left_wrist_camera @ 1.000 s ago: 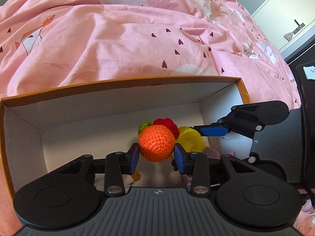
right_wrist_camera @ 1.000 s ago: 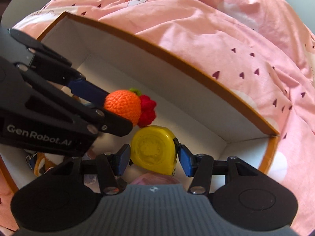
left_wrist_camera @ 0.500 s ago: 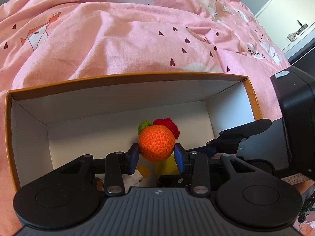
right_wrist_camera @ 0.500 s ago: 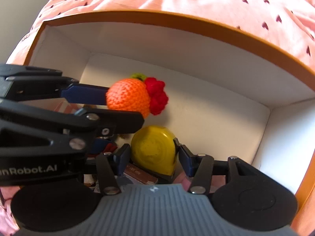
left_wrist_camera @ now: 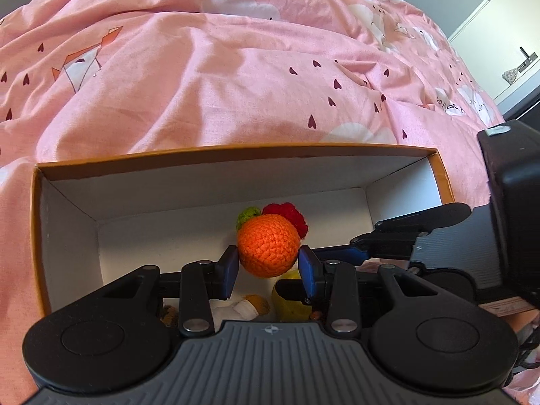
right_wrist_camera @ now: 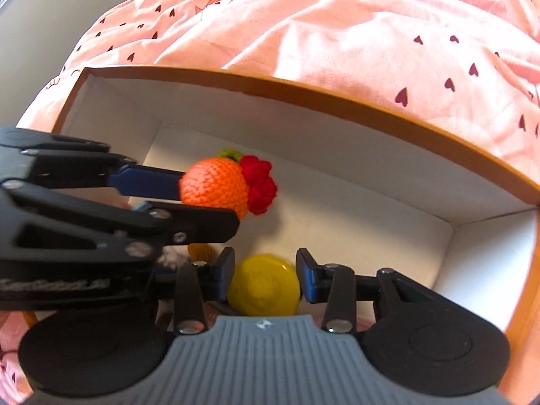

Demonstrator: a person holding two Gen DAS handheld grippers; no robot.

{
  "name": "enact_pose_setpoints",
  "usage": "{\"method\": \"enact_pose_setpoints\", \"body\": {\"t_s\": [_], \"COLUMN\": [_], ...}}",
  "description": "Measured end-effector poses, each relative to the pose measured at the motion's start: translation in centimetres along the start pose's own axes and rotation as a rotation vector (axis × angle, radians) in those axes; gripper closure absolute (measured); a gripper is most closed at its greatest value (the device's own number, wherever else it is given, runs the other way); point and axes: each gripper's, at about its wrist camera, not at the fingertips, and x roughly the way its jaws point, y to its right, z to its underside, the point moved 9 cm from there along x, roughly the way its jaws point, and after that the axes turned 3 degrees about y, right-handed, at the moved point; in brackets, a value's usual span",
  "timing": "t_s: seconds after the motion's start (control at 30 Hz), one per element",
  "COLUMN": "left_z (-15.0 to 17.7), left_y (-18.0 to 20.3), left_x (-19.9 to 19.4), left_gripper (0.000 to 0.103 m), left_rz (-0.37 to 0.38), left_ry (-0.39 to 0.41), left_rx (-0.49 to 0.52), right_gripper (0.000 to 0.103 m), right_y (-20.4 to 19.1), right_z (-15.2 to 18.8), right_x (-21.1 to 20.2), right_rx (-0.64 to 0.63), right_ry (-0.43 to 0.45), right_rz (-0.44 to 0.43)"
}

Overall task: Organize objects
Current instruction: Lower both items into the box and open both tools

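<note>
Your left gripper (left_wrist_camera: 269, 266) is pinching the crochet orange (left_wrist_camera: 268, 244) over the box (right_wrist_camera: 303, 128); your right gripper (right_wrist_camera: 265, 275) is gaping around the yellow tape (right_wrist_camera: 263, 288) inside (branding too blurred to read).

Left hand-held gripper (left_wrist_camera: 269, 267) level, blue pads pressed against both sides of a crocheted orange ball (left_wrist_camera: 269, 245), carried clear of any surface. Right hand-held gripper (right_wrist_camera: 265, 276) just beside it on the right and lower, pads parted, standing off a yellow tape measure (right_wrist_camera: 264, 289) on either side
</note>
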Motion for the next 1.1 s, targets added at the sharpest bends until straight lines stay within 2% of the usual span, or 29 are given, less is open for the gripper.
{"method": "enact_pose_setpoints", "body": {"t_s": [0.07, 0.2, 0.33, 0.43, 0.53, 0.63, 0.77, 0.8, 0.83, 0.87, 0.97, 1.1], "left_z": [0.1, 0.5, 0.7, 0.9, 1.3, 1.8, 2.3, 2.6, 2.7, 2.8, 3.0, 3.3], "left_y": [-0.1, 0.0, 0.0, 0.0, 0.2, 0.8, 0.4, 0.3, 0.1, 0.1, 0.6, 1.5], "left_x": [-0.1, 0.1, 0.1, -0.2, -0.1, 0.3, 1.0, 1.1, 1.0, 1.0, 0.8, 1.3], "left_gripper": [0.06, 0.06, 0.06, 0.06, 0.06, 0.06, 0.06, 0.06, 0.06, 0.06, 0.06, 0.06], "left_rz": [0.001, 0.012, 0.038, 0.086, 0.126, 0.184, 0.146, 0.133, 0.117, 0.102, 0.062, 0.006], "left_ry": [-0.001, -0.011, -0.014, -0.023, -0.046, -0.073, -0.11, -0.121, -0.126, -0.128, -0.144, -0.192], "left_rx": [0.0, -0.001, -0.033, -0.07, -0.093, -0.124, -0.138, -0.142, -0.138, -0.122, -0.049, 0.059], "right_gripper": [0.069, 0.07, 0.069, 0.069, 0.069, 0.069, 0.069, 0.069, 0.069, 0.069, 0.069, 0.069], "right_y": [0.1, 0.3, 0.4, 0.5, 1.0, 1.3, 2.2, 3.8, 3.6, 3.3, 3.2, 2.8], "right_z": [0.2, 1.0, 1.4, 1.4, 1.6, 1.9, 2.7, 1.8, 1.5, 0.8, 2.0, 1.7], "right_x": [0.6, 0.6, 0.2, -1.3, -3.7, -5.2, -5.5, -5.4, -5.5, -4.9, -5.2, -5.0], "right_rx": [0.013, 0.065, 0.085, 0.09, 0.075, 0.075, 0.099, 0.101, 0.104, 0.106, 0.099, 0.103], "right_ry": [-0.013, -0.054, -0.048, -0.01, 0.056, 0.093, 0.107, 0.105, 0.103, 0.1, 0.099, 0.123], "right_rz": [0.016, 0.011, 0.007, 0.017, 0.082, 0.108, 0.11, 0.11, 0.108, 0.107, 0.099, 0.073]}}
